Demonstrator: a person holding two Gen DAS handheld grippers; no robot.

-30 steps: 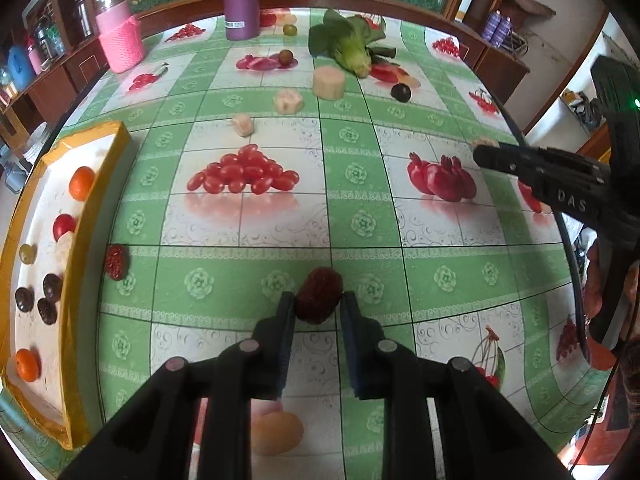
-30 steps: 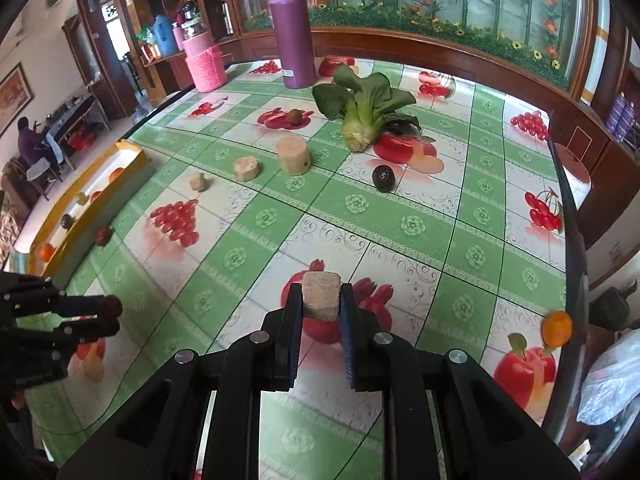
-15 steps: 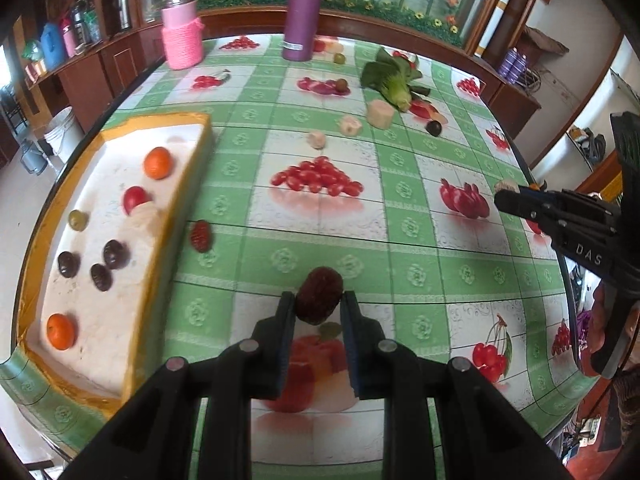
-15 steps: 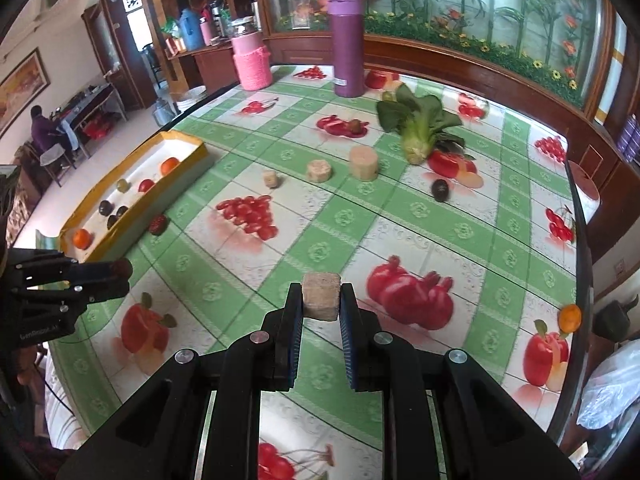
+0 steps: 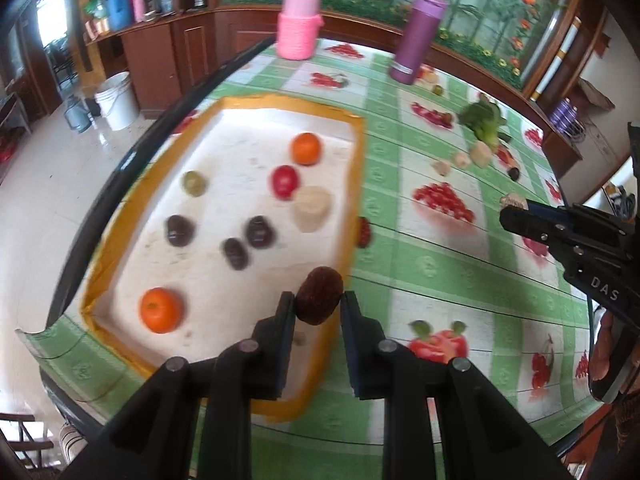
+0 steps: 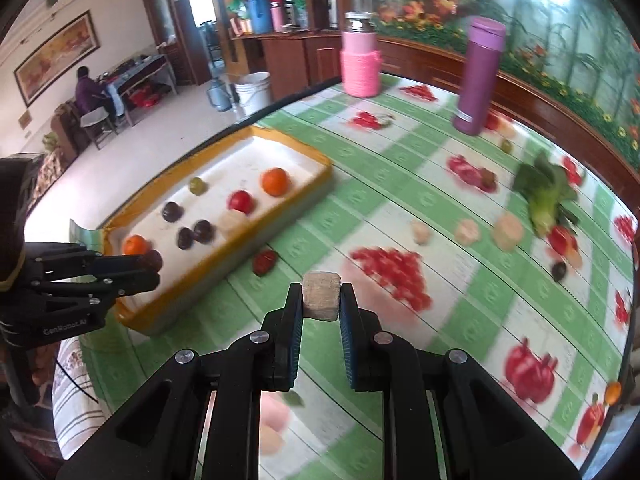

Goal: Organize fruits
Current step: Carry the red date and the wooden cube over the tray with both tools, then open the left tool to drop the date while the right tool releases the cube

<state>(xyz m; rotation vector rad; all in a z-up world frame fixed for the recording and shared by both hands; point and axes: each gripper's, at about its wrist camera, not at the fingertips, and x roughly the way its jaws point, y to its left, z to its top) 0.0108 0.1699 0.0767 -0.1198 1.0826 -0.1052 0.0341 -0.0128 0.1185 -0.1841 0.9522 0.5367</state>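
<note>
My left gripper (image 5: 318, 305) is shut on a dark red date (image 5: 319, 294) and hangs over the near right edge of the yellow-rimmed tray (image 5: 358, 168). In the tray lie two oranges (image 5: 161, 309), a red fruit (image 5: 285, 181), a green grape (image 5: 194, 182), three dark plums (image 5: 260, 232) and a pale chunk (image 5: 312, 213). My right gripper (image 6: 321, 298) is shut on a tan cube (image 6: 321, 295) above the green tablecloth, to the right of the tray (image 6: 224, 252). A second red date (image 6: 265, 261) lies on the cloth beside the tray's wall.
Farther back stand a purple bottle (image 6: 477, 76) and a pink-sleeved jar (image 6: 360, 66). A leafy green vegetable (image 6: 546, 194), several pale chunks (image 6: 507, 232) and a dark fruit (image 6: 559, 269) lie at the right. The table edge runs just left of the tray.
Both grippers have swung left toward the tray, each still holding its piece. The left one has come from over the cloth to over the tray's edge.
</note>
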